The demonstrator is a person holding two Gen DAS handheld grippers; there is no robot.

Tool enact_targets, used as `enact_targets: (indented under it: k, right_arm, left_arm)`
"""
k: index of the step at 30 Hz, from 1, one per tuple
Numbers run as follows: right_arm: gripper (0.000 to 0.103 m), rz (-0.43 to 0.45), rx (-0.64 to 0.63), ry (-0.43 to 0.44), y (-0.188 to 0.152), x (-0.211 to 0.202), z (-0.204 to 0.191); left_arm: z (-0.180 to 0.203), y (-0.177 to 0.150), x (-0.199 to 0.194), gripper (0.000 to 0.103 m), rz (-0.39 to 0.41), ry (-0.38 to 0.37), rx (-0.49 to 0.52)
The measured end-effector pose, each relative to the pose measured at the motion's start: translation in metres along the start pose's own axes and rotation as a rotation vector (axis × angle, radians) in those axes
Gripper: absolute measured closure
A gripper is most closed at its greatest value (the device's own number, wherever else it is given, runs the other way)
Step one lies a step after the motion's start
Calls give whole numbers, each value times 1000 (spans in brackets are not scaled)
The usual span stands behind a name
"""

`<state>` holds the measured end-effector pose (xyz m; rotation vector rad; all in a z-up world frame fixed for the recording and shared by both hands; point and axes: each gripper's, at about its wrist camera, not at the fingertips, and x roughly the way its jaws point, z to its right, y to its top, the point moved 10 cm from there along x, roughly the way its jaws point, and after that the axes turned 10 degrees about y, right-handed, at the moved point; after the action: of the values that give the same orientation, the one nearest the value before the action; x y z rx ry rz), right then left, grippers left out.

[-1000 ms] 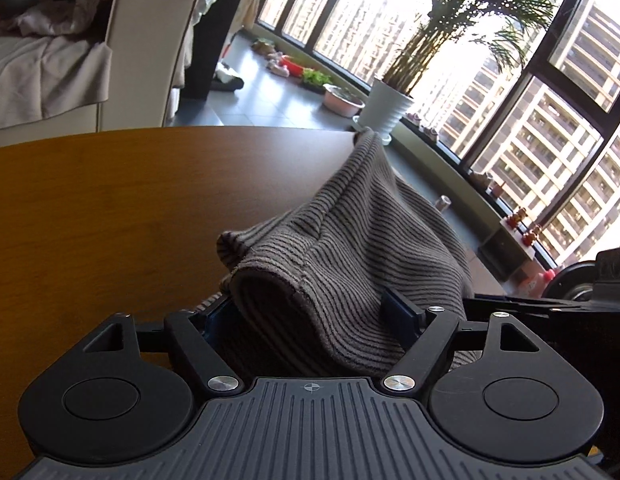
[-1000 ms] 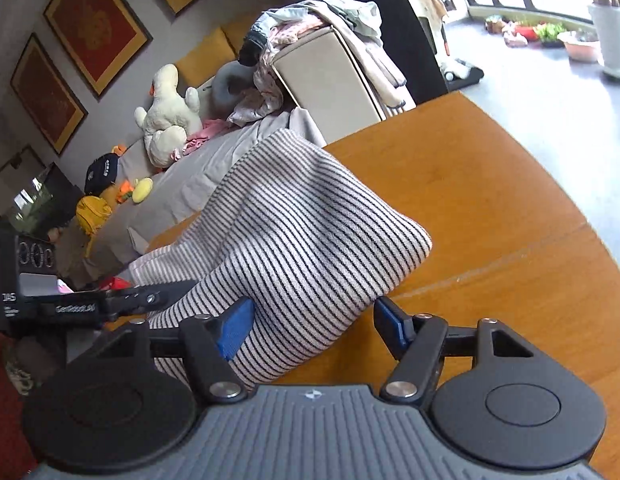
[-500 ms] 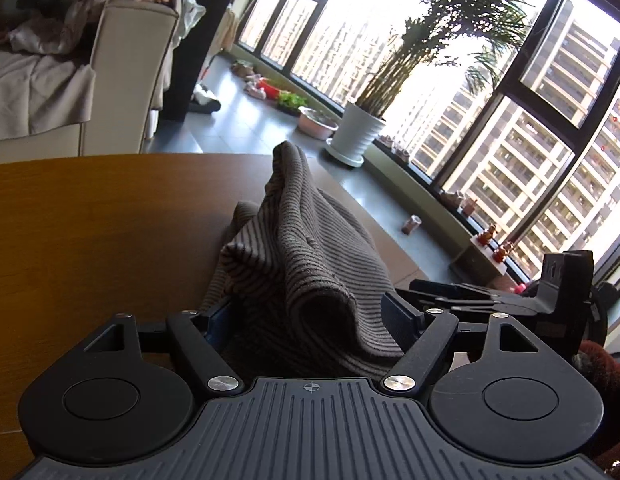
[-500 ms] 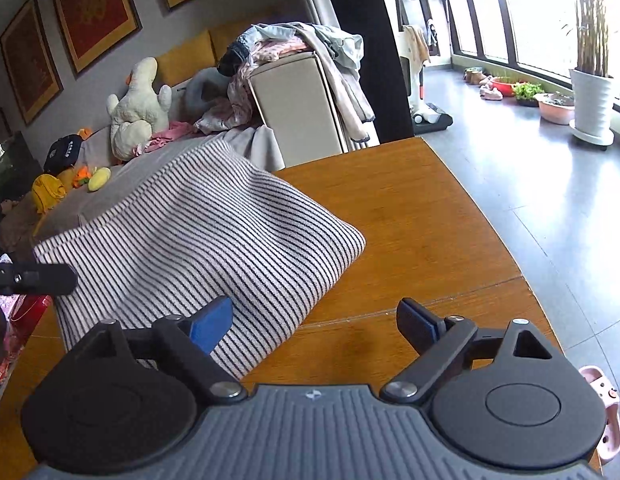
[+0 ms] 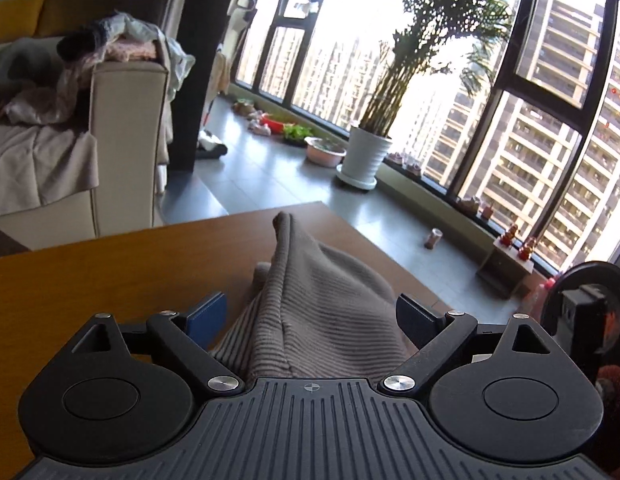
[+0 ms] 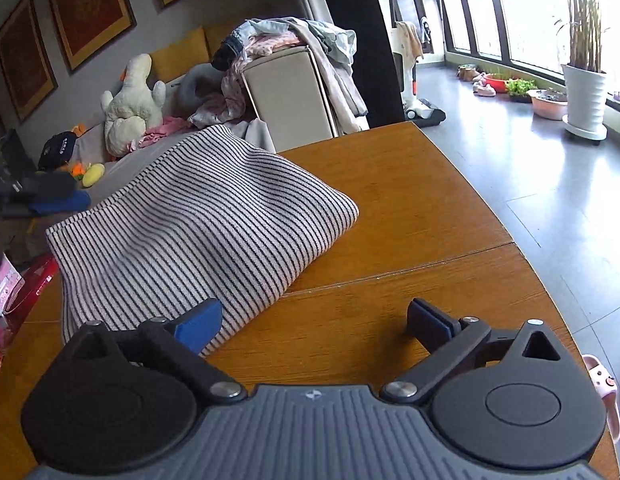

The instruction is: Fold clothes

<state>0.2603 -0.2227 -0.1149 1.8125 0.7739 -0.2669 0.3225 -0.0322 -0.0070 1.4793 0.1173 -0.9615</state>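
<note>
A striped grey-and-white garment (image 6: 198,224) lies folded in a thick bundle on the wooden table (image 6: 409,208). In the left wrist view the same garment (image 5: 321,304) rises in a ridge between my fingers. My left gripper (image 5: 311,312) is open, its jaws wide on either side of the cloth without pinching it. My right gripper (image 6: 313,322) is open and empty, just off the bundle's near right corner, with its left fingertip (image 6: 200,320) over the cloth's edge.
The table edge (image 6: 509,236) drops off to the right onto grey floor. A beige sofa (image 5: 122,128) piled with clothes stands behind the table. A potted plant (image 5: 365,156) and bowls stand by the windows. The other gripper (image 5: 585,308) shows at the right.
Both grippers have opened and let go of the garment. The bundle has settled lower onto the table, and both grippers have drawn back from it.
</note>
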Motion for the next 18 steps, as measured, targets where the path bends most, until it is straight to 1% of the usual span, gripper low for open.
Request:
enact_targets:
  k: [2,3,4,5,7,8,9,10,12,14,16,18]
  right_arm:
    - [3,2,17,8,-2,-3,-1]
    - [3,2,29,18,-3,-6,-3]
    - [3,3,43,32,-5,-8,-4]
    - [5,5,78,71,-5,-10,-6]
    - [18,12,141,156,-4,-15,-13]
    - [31,14,150,181,-2,-16,-16]
    - [39,17,156,203,0,-16,-19]
    - [41,21,144,202,2,-14,-22]
    - [42,27,117,194,7,-10,-26]
    - [42,26,106,184,10,-7,-26]
    - [42,28,90,167,14,-5,-25]
    - [42,31,66,137,17,-5,-23]
  left_arm:
    - [-4,-20,24,8,-62,29,10]
    - [-9,-26,31,7,-71,36,4]
    - [-12,-29,35,6,-74,29,-16]
    - [-15,-31,37,7,-78,14,-41]
    - [-18,-33,36,8,-84,5,-67]
    - [-17,-33,34,10,-85,11,-65]
    - [-16,-34,32,11,-86,19,-60]
    - [-14,-35,30,12,-88,27,-57]
    - [-12,-37,25,14,-89,44,-61]
    - [-11,-40,21,17,-92,50,-86]
    - [-11,-43,16,18,-105,36,-118]
    - [-5,-47,11,18,-117,15,-124]
